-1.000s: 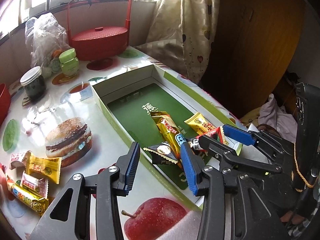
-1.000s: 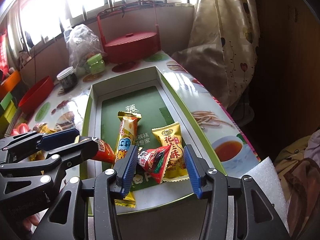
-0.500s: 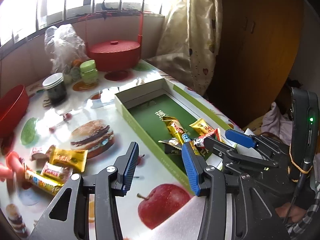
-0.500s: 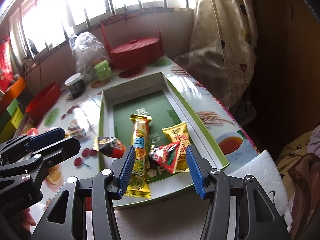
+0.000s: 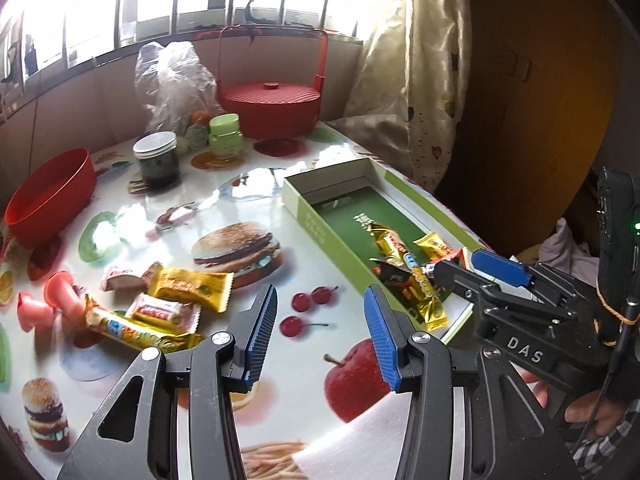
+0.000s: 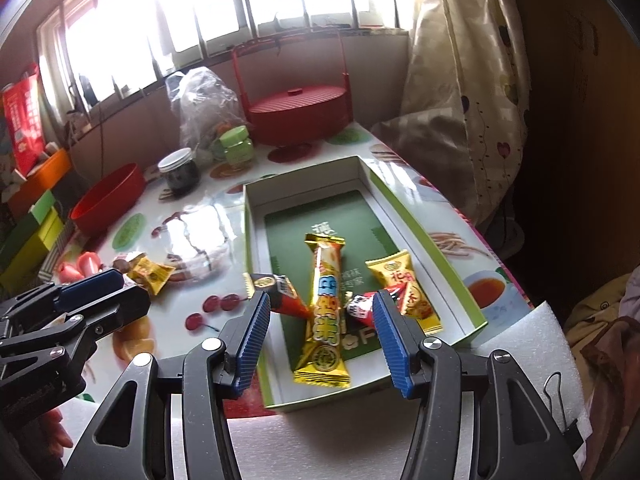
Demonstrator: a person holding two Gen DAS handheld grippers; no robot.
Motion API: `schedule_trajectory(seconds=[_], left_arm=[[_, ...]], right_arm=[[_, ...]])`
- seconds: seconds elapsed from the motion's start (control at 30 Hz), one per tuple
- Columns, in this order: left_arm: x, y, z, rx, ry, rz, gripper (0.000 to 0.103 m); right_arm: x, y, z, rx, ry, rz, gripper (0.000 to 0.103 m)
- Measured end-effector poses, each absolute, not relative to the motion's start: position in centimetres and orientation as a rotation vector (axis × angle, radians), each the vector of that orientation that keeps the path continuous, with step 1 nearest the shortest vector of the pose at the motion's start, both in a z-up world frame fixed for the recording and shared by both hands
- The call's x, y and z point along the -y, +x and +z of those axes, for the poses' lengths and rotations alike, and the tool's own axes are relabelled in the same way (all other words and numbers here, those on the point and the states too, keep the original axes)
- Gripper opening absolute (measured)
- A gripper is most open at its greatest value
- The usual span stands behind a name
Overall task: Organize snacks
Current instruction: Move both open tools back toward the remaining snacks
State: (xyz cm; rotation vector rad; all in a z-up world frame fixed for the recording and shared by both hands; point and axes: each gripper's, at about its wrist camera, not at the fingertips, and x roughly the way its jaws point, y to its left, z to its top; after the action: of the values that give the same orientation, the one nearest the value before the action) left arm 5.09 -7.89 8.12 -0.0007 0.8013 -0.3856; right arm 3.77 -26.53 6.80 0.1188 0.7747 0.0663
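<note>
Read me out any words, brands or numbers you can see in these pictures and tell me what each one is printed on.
"DAS": white letters on the black body of the right hand-held gripper.
White characters on the green floor of the box: too blurred to read.
Print on the long yellow snack bar and the yellow packet in the box: too blurred to read.
Wrappers of the loose snacks on the table: too small to read.
Red carton by the window: unreadable.

A home: food-print tablecloth (image 5: 248,200), heart-patterned curtain (image 5: 424,80), barred window (image 6: 240,12).
</note>
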Motion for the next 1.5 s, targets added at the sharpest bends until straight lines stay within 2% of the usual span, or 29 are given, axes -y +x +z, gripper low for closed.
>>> schedule_trajectory(seconds=[0.47,1.5], left_arm=[[3.5,4.6,7.1,-0.819,-0.048,-0.32,0.047],[-13.5,4.6,2.7,-0.89,-0.265,-0.006,0.047]], right_arm=[[23.4,4.2,7.4,-0.752,0.087,0.162,0.053],[8.6,8.6,4.6,-0.845,-0.117,0.57,0.059]])
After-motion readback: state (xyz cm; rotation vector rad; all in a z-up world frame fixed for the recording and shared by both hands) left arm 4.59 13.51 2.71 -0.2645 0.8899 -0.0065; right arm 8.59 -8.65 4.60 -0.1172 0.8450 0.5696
